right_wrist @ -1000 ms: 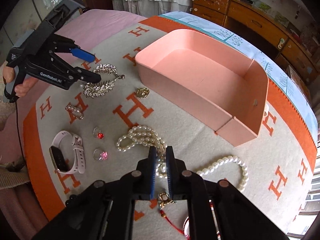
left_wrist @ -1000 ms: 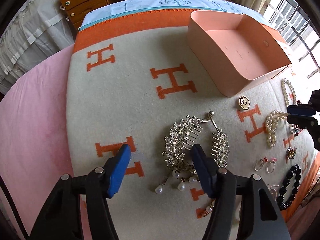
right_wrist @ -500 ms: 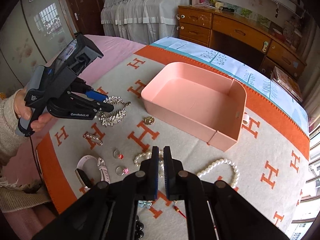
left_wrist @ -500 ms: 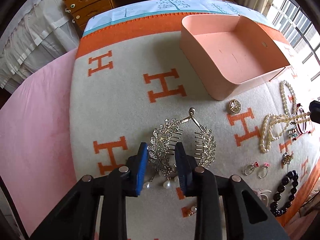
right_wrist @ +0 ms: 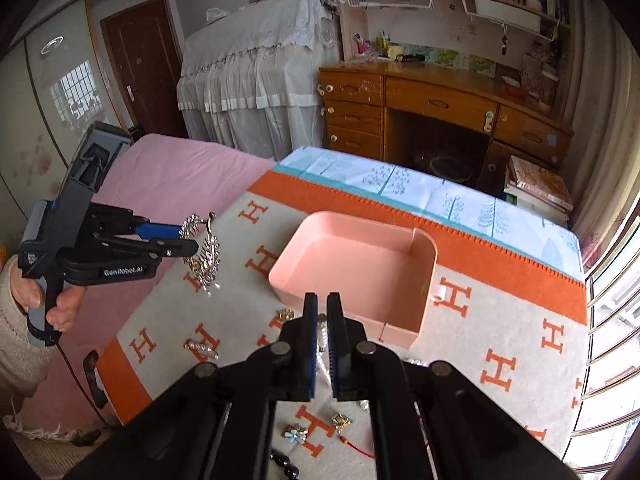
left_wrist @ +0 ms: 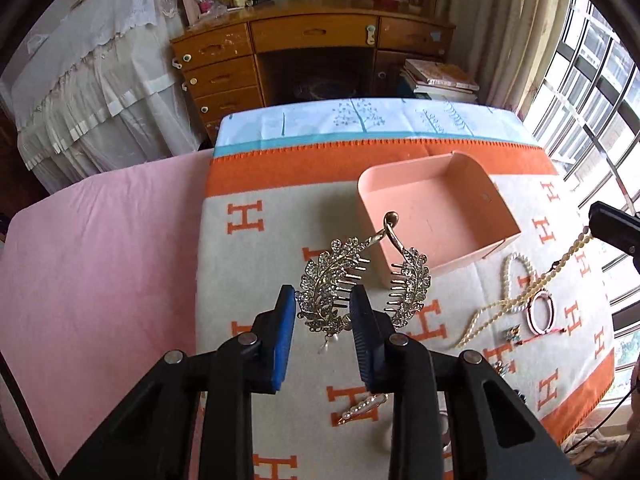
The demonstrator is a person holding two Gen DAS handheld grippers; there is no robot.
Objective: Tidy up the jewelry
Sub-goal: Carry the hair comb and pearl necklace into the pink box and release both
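My left gripper (left_wrist: 323, 304) is shut on a rhinestone leaf hair comb (left_wrist: 332, 284) and holds it in the air above the blanket; it also shows in the right wrist view (right_wrist: 202, 252). My right gripper (right_wrist: 320, 312) is shut on a pearl necklace (right_wrist: 322, 344), whose strand hangs from it in the left wrist view (left_wrist: 520, 292). The empty pink box (left_wrist: 436, 216) stands on the blanket beyond both; it shows in the right wrist view too (right_wrist: 360, 264).
An orange and beige H-pattern blanket (left_wrist: 260, 280) covers the bed. On it lie a pearl hair clip (left_wrist: 362, 404), a red bracelet (left_wrist: 540, 312), a white pearl strand (left_wrist: 508, 276), a brooch (right_wrist: 286, 314) and small charms (right_wrist: 340, 420). A wooden desk (right_wrist: 440, 104) stands behind.
My left gripper closed on the hair comb and lifted it off the blanket. My right gripper rose with the pearl necklace, pulling its strand up.
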